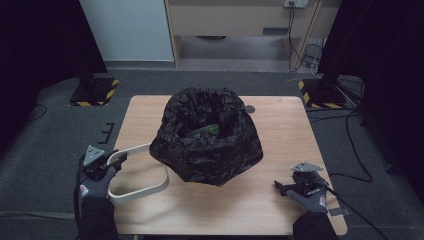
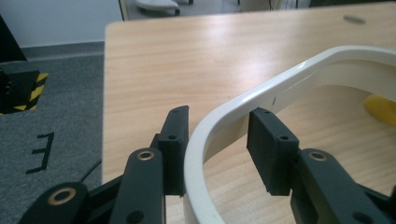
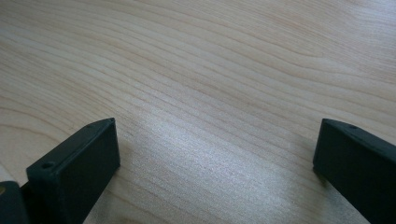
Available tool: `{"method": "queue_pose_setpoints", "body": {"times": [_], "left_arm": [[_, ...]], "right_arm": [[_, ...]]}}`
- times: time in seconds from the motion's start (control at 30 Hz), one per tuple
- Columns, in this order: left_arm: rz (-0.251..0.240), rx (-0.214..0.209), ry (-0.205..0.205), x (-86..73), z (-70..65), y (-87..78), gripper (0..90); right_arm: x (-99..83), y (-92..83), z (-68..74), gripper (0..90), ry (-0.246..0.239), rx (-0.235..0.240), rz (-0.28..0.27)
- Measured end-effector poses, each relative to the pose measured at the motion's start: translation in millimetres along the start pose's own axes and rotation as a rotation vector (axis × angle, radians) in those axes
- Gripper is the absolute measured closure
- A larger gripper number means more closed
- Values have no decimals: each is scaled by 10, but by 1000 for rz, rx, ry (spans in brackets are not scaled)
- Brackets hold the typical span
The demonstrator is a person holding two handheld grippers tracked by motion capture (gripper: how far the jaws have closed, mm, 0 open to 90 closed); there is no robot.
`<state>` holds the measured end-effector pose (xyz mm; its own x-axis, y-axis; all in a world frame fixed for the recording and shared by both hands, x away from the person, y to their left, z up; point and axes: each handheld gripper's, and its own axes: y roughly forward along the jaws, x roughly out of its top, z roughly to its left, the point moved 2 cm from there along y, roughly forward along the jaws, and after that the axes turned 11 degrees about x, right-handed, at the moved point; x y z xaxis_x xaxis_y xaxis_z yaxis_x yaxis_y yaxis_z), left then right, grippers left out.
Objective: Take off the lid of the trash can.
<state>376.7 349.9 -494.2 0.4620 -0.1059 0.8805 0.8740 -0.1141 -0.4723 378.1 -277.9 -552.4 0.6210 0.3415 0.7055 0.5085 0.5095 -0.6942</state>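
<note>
We see the pale wooden table point(image 1: 280, 125) bare along its right half and near edge, with room to move there. The crumpled black plastic bag point(image 1: 207, 135) sits at the centre. The cream curved plastic ring point(image 1: 145, 187) lies near the table's near-left corner, just left of the bag. Our left gripper point(image 2: 217, 135) straddles the ring's rim, one jaw touching it outside, the other inside with a gap. Our right gripper point(image 1: 282, 186) rests wide, holding nothing, near the right edge.

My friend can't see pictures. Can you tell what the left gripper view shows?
A white ring lies on a wooden table, its band between the left gripper's two black jaws. One pad touches it; the other stands off.
</note>
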Motion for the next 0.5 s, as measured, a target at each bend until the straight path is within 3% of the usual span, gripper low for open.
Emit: {"method": "queue_pose_setpoints", "body": {"times": [0.2, 0.3, 0.5], "left_arm": [[50, -11, 55, -72, -112, 77, 590], [48, -18, 70, -73, -157, 102, 590], [98, -21, 98, -147, -186, 175, 590]], "right_arm": [[0, 0, 0, 8, 0, 0, 0], [0, 0, 1, 8, 0, 0, 0], [0, 0, 1, 8, 0, 0, 0]]}}
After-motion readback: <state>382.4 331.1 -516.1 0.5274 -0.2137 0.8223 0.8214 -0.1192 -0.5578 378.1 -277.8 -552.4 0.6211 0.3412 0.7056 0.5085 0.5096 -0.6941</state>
